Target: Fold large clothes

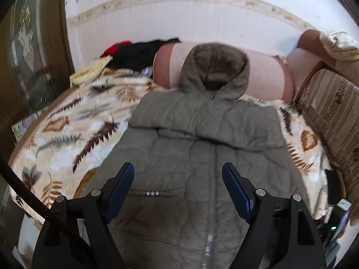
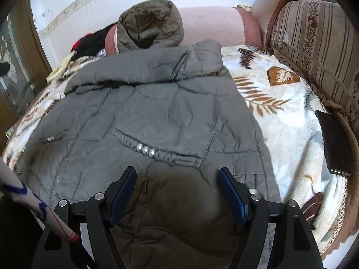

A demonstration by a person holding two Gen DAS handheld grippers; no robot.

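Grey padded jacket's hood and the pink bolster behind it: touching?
Touching. In the left wrist view the hood lies propped against the pink bolster, overlapping its front with no gap; the right wrist view agrees.

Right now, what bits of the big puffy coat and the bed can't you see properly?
- Coat hem: cut off by the bottom edge and hidden behind the open left gripper in the left wrist view, and behind the open right gripper in the right wrist view.
- Sleeve ends: folded across the chest, cuffs not visible.
- Clothes pile: blurred, pieces unclear.
- Dark flat object: unidentifiable.
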